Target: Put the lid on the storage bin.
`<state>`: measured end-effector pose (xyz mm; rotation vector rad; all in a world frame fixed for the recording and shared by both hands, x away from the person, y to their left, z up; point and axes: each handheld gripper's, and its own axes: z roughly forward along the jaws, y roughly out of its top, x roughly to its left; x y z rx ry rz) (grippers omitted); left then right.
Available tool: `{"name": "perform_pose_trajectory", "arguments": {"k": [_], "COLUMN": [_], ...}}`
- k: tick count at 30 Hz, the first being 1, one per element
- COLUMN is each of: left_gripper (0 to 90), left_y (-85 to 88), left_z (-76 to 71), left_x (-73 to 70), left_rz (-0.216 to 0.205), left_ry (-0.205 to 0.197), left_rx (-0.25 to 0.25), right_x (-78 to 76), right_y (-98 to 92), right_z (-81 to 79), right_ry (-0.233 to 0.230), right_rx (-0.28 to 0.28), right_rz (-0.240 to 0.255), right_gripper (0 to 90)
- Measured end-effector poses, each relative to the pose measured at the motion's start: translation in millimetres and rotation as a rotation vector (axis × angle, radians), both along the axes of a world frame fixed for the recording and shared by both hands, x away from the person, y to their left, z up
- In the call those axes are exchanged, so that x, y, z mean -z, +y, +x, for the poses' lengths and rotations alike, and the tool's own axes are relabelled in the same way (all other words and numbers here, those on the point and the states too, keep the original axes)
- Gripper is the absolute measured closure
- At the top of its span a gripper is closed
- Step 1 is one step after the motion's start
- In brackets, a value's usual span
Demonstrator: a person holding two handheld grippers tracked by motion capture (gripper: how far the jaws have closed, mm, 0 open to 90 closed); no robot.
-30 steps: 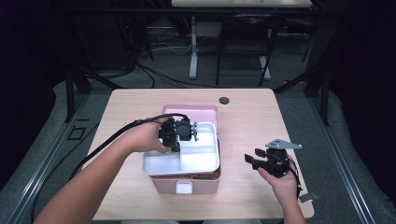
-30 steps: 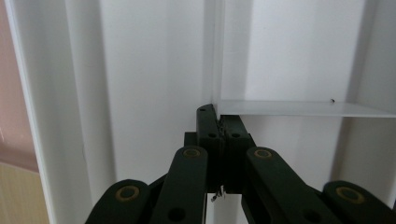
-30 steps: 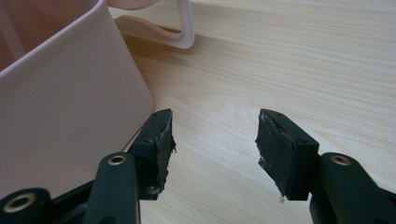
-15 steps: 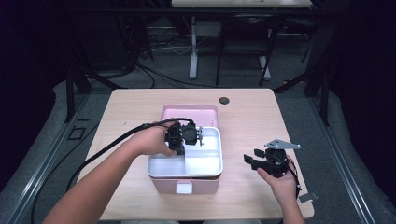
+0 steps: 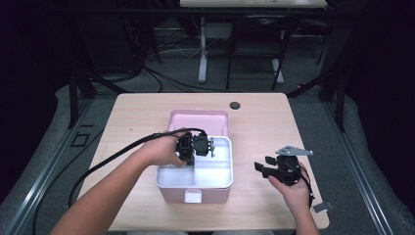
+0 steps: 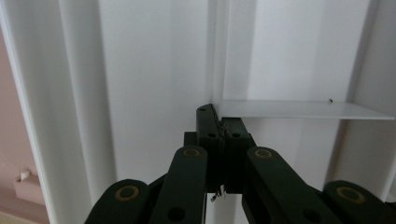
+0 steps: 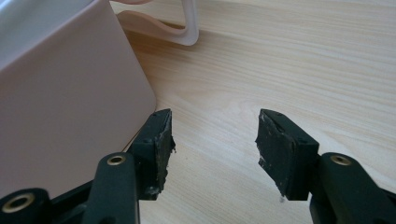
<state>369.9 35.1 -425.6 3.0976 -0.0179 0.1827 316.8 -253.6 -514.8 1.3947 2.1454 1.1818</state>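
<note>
Left gripper [image 5: 211,147]: held in the left hand [image 5: 164,152], forearm reaching in from the lower left across the table [image 5: 142,117]. Nose pointed right and down into the tray [image 5: 215,181]. Jaws pinched together on the thin upright edge of the tray's divider [image 6: 299,109], seen close in the left gripper view. Black cable trails back off the table's left side.

Right gripper [image 5: 262,169]: held in the right hand [image 5: 293,188] near the table's right front edge, wrist resting low, nose pointing left toward the box [image 5: 198,120]. Jaws part-way open, nothing between them; bare wood shows in the gap. Pads [image 7: 161,144] black, rubbery, chipped at the edges. Grey three-cornered plate on top.

Tray: white, smooth plastic, rectangular with rounded corners, split by thin flat walls into compartments. Sits in the pink box at the table's centre, long axis running left to right.

Box: pale pink, matt plastic, rounded corners, white latch [image 5: 192,197] at the near side; lid open, lying flat behind. Right gripper lies just beside its near right corner [image 7: 70,107].

Table: light wood grain, rectangular, small dark disc [image 5: 235,105] near the far edge.
</note>
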Motion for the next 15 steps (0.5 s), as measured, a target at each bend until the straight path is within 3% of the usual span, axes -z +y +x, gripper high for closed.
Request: {"name": "perform_pose_trajectory", "arguments": {"k": [15], "left_gripper": [88.7], "left_y": [3.4], "left_z": [-0.3], "left_x": [8.5], "left_rz": [-0.023], "left_ry": [0.028], "left_rx": [-0.001], "right_x": [-9.2], "right_y": [9.9], "right_z": [8.5], "right_ry": [-0.005], "right_rx": [-0.033], "right_rz": [-0.012], "right_gripper": [44.9]}}
